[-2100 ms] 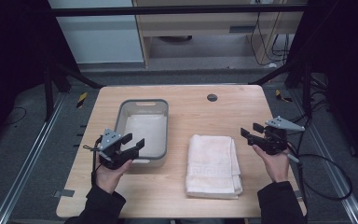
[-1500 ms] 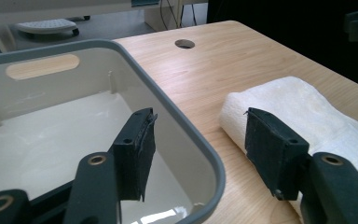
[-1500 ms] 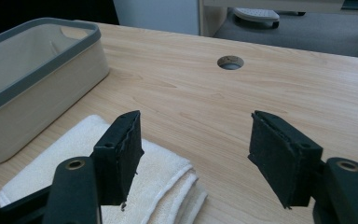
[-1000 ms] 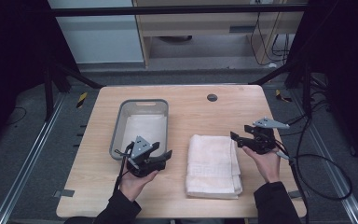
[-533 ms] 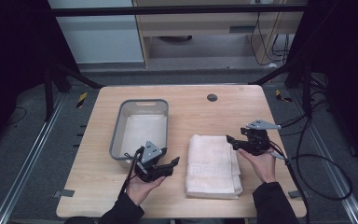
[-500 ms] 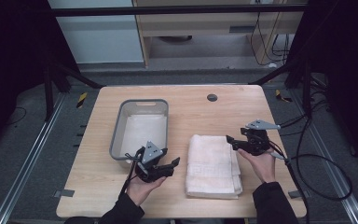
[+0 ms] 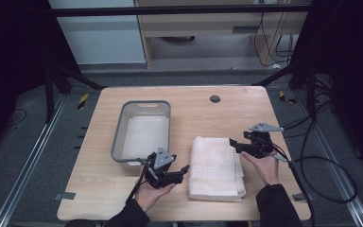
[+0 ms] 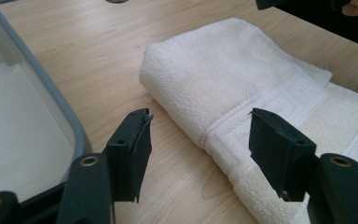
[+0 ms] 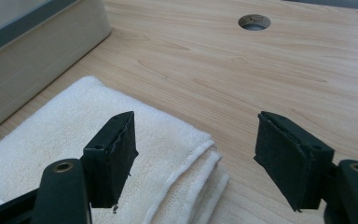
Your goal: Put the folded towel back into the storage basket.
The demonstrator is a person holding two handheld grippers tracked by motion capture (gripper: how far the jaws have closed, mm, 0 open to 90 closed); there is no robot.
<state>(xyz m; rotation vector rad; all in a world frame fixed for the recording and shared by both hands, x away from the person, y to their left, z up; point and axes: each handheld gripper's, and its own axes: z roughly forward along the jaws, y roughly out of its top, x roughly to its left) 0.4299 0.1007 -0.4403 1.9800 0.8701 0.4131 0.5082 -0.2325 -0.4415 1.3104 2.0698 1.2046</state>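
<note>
- The folded white towel [image 7: 216, 168] lies flat at the lower centre of the high view, just right of the grey bin [image 7: 142, 130], so both sides are free to take.
- The left gripper [image 7: 182, 171] comes low to its left edge; its jaws, just opening, stand wide with nothing between them.
- The right gripper [image 7: 234, 143] waits at the upper right corner, jaws also apart and empty, probably for lifting together.
</note>
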